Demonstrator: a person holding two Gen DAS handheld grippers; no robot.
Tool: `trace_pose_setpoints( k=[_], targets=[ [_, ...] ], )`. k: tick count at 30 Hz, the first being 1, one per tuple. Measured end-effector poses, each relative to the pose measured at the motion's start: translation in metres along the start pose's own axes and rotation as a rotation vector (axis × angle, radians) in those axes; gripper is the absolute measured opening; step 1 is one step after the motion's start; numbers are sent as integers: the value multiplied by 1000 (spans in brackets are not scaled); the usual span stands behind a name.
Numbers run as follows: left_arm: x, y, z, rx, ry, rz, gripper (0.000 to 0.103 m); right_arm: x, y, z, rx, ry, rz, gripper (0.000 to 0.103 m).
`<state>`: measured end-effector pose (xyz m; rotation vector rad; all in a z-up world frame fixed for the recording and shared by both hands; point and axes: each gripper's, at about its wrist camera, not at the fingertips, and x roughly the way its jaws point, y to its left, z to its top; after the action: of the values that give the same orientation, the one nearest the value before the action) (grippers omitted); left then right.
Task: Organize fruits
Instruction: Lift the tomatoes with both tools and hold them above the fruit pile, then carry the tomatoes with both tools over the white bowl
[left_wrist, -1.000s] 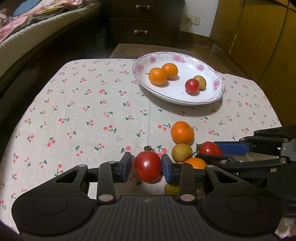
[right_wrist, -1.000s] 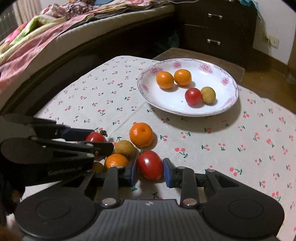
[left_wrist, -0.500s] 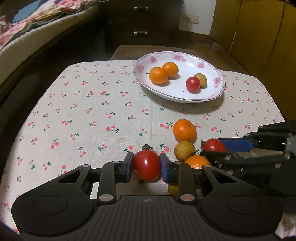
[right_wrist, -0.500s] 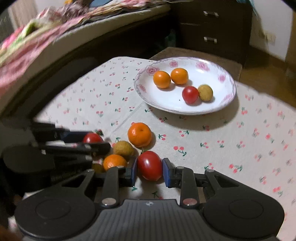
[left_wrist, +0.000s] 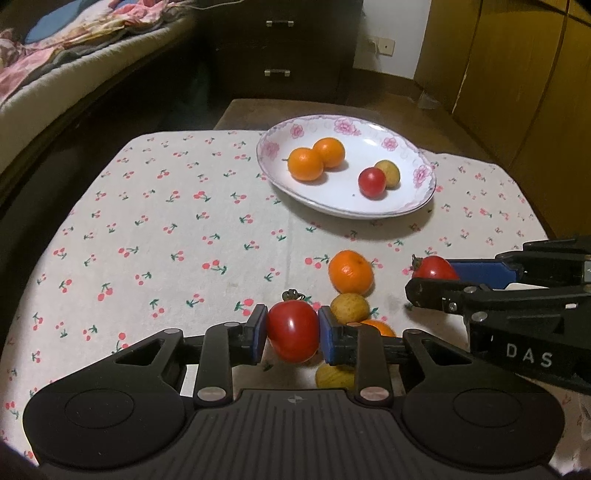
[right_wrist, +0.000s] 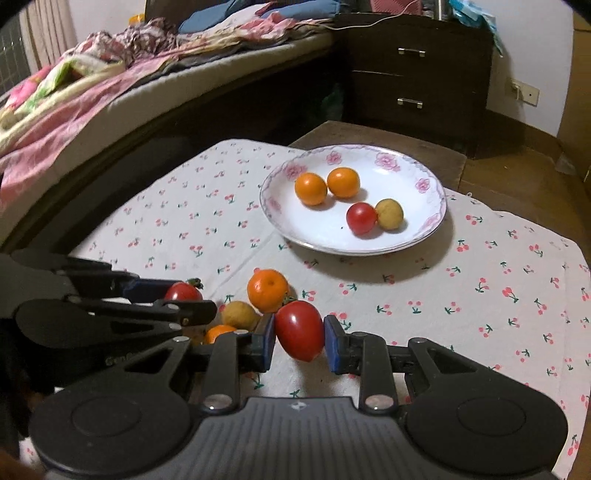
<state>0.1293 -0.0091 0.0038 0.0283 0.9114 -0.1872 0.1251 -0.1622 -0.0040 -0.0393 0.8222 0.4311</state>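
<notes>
My left gripper (left_wrist: 292, 330) is shut on a red tomato (left_wrist: 292, 329) and holds it just above the cherry-print cloth. My right gripper (right_wrist: 300, 330) is shut on another red tomato (right_wrist: 299, 329), also lifted. Each gripper shows from the side in the other's view, the right gripper (left_wrist: 436, 277) at right and the left gripper (right_wrist: 184, 295) at left. A white floral plate (left_wrist: 413, 155) at the back holds two oranges (left_wrist: 306, 163), a small tomato (left_wrist: 372, 182) and a yellow-brown fruit (left_wrist: 388, 172). Loose on the cloth lie an orange (left_wrist: 350, 271), a yellow-brown fruit (left_wrist: 349, 307) and more fruit partly hidden.
The table (left_wrist: 147, 221) is covered by a white cloth with cherries. A bed (right_wrist: 92, 96) with blankets runs along the left. A dark drawer chest (right_wrist: 417, 74) stands behind the table, and wooden cupboards (left_wrist: 517, 74) at the right.
Both grippers have risen and pulled back a little with their tomatoes. The plate now sits farther away in both views. The loose fruit has not moved.
</notes>
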Motion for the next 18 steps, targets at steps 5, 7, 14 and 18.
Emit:
trace_pose_setpoints(
  k=[5,7,14,18],
  targets=[
    [-2,-2,7,-11,-17,-7,37,-7,-5,7,26,-36,5,42],
    [-1,-3,11,-15,-20,-12,37,-7,-8,10,35,-42,2,42],
    [3,-11,30,-3,-48,-22,37,-7,-17,22,59,-79,-4,42],
    [9,-16,42,2,-60,-28,37,-3,-25,28,81,-90,-17,42]
  ],
)
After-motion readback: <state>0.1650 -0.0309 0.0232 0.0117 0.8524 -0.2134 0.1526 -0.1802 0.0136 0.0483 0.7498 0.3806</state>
